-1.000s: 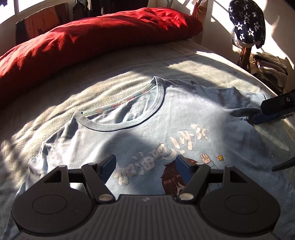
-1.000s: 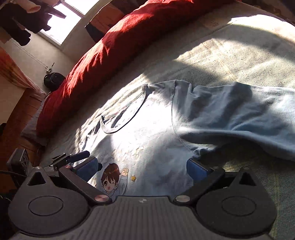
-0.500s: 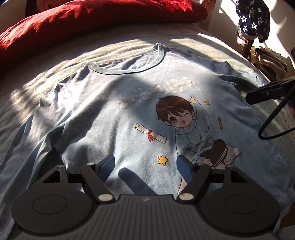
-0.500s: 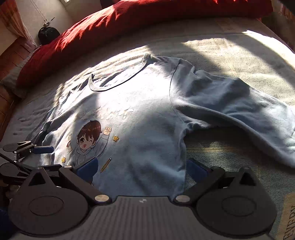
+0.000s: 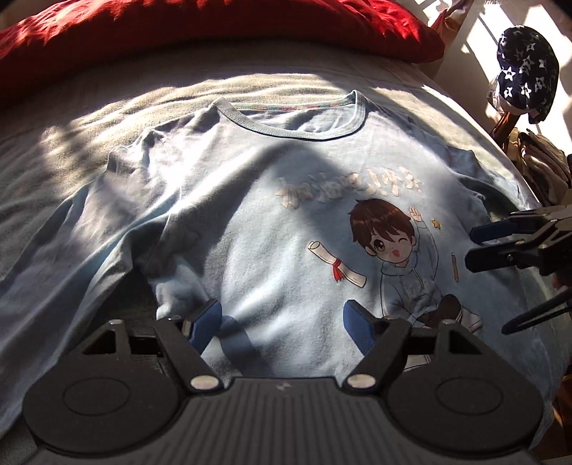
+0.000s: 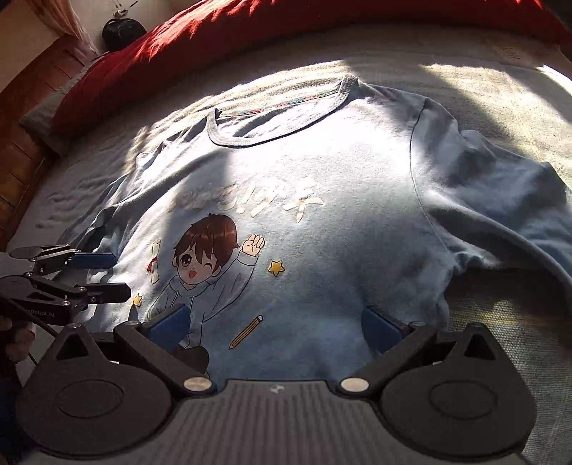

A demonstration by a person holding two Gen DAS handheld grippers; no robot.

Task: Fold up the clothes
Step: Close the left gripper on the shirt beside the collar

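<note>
Left sleeve (image 5: 82, 257) rumpled, folded partly under near the armpit. Left gripper (image 5: 280, 327) jaws wide apart, nothing between the pads, hovering over the lower left of the shirt (image 5: 286, 200). Shirt lies face up, flat on the bed (image 5: 53, 150), collar (image 5: 289, 132) toward the red pillow (image 5: 214, 32). Cartoon print (image 6: 211, 257) mid-chest. Right gripper (image 6: 277, 327) also spread wide, empty, over the lower hem area; contact with cloth unclear, probably none. Right sleeve (image 6: 518, 200) spread out sideways.
</note>
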